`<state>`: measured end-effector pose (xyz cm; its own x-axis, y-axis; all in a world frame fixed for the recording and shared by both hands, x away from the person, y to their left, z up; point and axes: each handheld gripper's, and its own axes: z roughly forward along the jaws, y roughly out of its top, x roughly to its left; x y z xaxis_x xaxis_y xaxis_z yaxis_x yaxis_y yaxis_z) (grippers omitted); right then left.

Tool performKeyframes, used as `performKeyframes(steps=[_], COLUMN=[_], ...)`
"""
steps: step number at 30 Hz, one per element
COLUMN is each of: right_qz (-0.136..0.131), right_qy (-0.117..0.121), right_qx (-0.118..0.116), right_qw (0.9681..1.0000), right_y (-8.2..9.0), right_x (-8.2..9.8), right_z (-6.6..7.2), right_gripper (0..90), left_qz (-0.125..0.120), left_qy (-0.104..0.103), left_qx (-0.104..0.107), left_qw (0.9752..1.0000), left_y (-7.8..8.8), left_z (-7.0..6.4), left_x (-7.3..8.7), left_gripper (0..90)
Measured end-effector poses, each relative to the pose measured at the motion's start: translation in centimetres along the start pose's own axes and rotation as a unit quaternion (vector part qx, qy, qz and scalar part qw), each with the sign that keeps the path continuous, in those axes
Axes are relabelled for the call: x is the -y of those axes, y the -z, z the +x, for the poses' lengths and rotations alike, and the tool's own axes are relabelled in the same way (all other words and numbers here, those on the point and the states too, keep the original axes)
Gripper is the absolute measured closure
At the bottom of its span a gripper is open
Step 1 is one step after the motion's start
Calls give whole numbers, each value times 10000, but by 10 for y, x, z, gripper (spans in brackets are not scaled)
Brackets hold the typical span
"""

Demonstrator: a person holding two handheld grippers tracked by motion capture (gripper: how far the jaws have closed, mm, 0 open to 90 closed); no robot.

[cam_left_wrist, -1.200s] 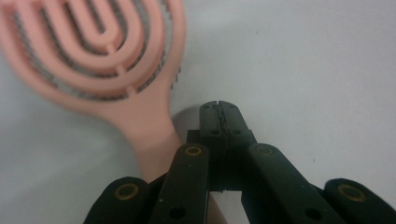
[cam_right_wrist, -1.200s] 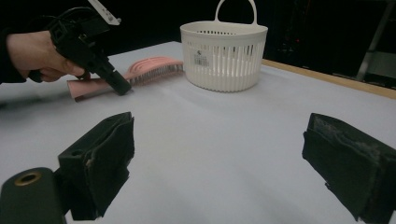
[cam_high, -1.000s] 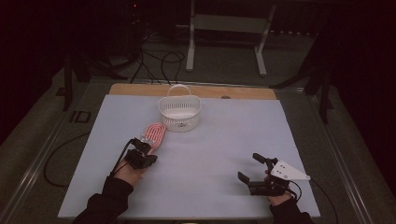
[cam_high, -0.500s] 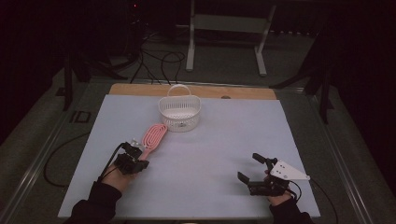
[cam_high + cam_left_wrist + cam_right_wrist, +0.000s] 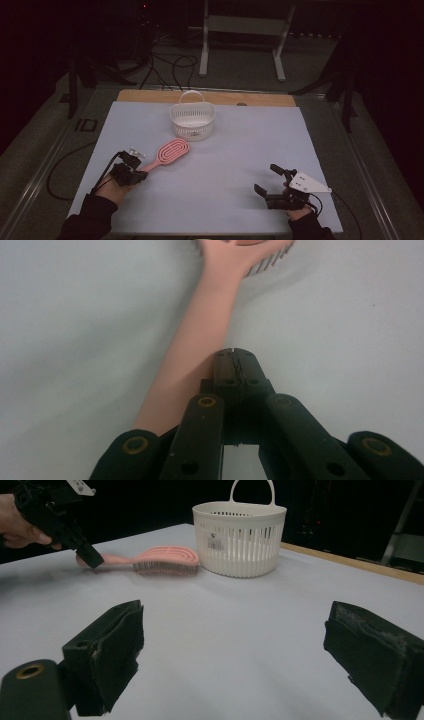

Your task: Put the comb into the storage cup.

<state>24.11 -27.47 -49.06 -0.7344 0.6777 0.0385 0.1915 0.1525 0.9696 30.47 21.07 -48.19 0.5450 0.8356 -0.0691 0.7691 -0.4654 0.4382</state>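
Note:
A pink hairbrush (image 5: 169, 153) lies on the pale table cover, its head toward a white slatted basket (image 5: 192, 131) behind it. My left gripper (image 5: 141, 174) is shut, its tips over the end of the brush handle (image 5: 200, 335), and nothing sits between the closed pads. From the right gripper view the left gripper (image 5: 92, 560) touches the handle end, with the hairbrush (image 5: 160, 560) and the basket (image 5: 240, 540) beyond. My right gripper (image 5: 267, 180) stands open near the front right of the table, and nothing lies between its wide-spread jaws (image 5: 235, 655).
The table cover (image 5: 250, 150) ends at a wooden strip (image 5: 260, 99) along the back. Cables and a metal stand's legs (image 5: 280, 60) lie on the dark floor beyond. A cable (image 5: 65, 165) hangs off the left side.
My left gripper has drawn back toward the front left along the brush, uncovering the handle. The right gripper has stayed put.

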Motion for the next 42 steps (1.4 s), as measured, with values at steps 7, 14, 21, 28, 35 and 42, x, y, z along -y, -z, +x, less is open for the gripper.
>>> performKeyframes(steps=[7, 14, 21, 28, 35, 42], right_qz=[-12, -5, 7, 10, -14, -19], right_qy=[-2, -2, -12, -15, -27, -35], right_qx=[7, -3, -10, -9, -24, -33], right_qw=[10000, 10000, 10000, 10000, 10000, 10000], right_y=[0, 0, -1, 0, -1, -1], right_x=[0, 0, 0, 0, 0, 0], right_z=[0, 0, 0, 0, 0, -1], right_gripper=[88, 88, 88, 88, 88, 88], left_qz=[41, 163, 195, 130, -25, -18], left_qy=[-374, -779, -995, -1136, -1444, -1512], left_qx=[124, 288, 465, 585, 714, 604], left_qw=[9992, 9964, 9938, 9917, 9869, 9867], left_y=[6, 19, 28, 31, 36, 39], left_z=[-5, -8, -2, 1, -1, -1], left_x=[1, 0, -6, -12, -20, -26], left_gripper=[900, 900, 900, 865, 698, 559])
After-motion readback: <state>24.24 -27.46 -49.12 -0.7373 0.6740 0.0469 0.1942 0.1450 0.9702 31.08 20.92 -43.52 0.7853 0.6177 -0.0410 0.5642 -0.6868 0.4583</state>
